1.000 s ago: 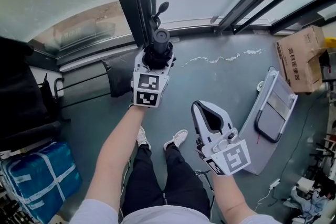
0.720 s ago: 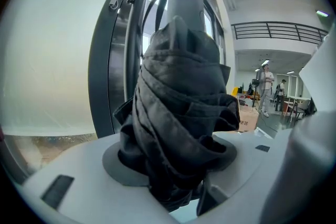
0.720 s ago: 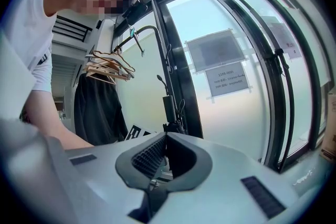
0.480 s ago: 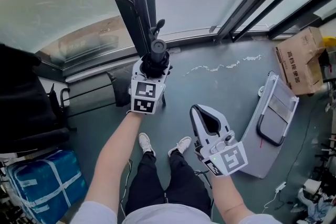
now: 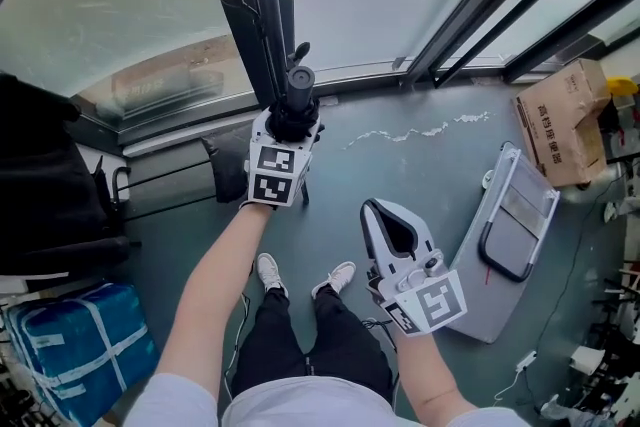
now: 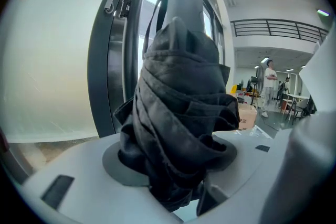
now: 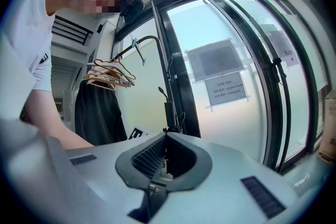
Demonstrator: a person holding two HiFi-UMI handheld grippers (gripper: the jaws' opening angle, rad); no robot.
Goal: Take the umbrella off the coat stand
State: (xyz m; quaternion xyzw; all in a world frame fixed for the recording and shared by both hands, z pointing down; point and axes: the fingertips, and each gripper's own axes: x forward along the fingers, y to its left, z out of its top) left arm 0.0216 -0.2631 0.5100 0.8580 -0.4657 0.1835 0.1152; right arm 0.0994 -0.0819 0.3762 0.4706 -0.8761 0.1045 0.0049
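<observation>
While the left claw (image 5: 291,125) grips it, the umbrella (image 6: 178,113) stands upright beside the coat stand (image 5: 262,35)

Where its 2 pads close on the folded black cloth, the umbrella's round cap points up, near the stand's hooked pole. The right claw (image 5: 374,206) is closed, tips together, with nothing between them, above the grey floor (image 5: 420,165)

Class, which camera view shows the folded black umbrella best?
The left gripper view: the umbrella fills it, folds clear, clamped in the left tongs. The head view shows only its end; the right gripper view, a small distant shape.
</observation>
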